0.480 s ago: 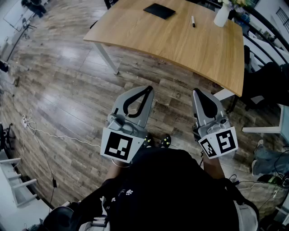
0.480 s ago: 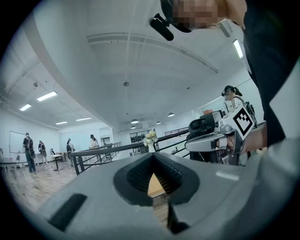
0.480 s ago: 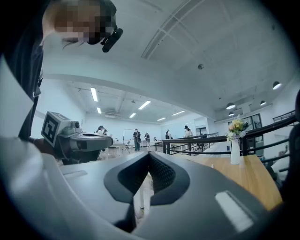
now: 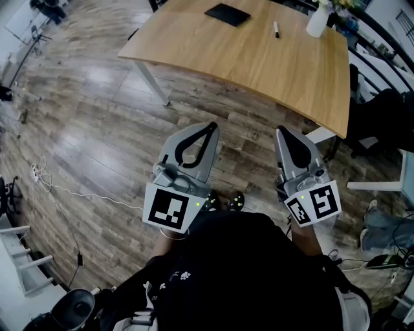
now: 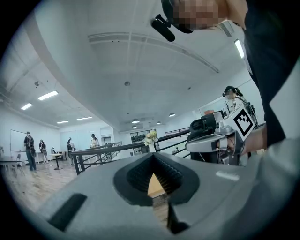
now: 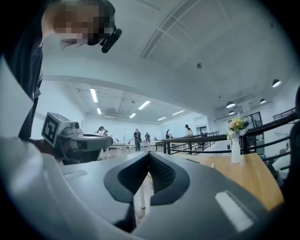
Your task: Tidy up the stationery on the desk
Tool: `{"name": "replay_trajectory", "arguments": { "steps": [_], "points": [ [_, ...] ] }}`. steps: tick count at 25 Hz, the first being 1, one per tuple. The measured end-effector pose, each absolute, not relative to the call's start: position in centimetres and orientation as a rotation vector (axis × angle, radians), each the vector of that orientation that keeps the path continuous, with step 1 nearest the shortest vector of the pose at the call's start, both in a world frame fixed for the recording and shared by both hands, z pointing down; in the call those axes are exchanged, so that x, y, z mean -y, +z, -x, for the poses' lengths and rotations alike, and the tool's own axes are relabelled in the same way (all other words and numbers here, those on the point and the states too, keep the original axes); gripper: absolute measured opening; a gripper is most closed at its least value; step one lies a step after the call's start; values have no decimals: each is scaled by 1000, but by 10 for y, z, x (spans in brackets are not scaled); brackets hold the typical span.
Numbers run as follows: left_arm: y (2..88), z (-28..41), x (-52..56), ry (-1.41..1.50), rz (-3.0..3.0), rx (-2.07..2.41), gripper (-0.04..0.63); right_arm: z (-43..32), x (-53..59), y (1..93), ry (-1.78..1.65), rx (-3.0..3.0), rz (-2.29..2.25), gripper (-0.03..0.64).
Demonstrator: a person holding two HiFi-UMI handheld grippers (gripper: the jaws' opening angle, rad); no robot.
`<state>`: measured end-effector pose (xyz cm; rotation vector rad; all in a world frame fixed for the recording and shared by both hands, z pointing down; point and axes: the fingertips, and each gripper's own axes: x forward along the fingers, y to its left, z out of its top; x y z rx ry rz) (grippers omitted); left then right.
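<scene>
Far ahead on the desk (image 4: 259, 64) lie the pen (image 4: 276, 30) and notebook (image 4: 228, 14). The left gripper (image 4: 210, 127) and right gripper (image 4: 281, 131) are closed and empty. Reaching in unopened could roll the pen into the vase (image 4: 317, 23).

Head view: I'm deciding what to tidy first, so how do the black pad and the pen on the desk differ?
The black pad is a broad flat rectangle; the pen is a thin short stick. The black pad lies further left, the pen nearer the white vase. Both are dark and lie flat on the wooden desk, apart from each other.
</scene>
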<state>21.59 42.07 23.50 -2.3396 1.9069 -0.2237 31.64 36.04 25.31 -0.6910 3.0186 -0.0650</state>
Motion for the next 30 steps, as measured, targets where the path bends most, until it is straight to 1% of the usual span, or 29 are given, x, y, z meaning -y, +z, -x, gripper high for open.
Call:
{"name": "replay_trajectory", "arguments": {
  "steps": [30],
  "points": [
    [245,-252,-419,-259,2286,-1991,-14,-352,-346,265,-83,-3030,596,11]
  ]
}}
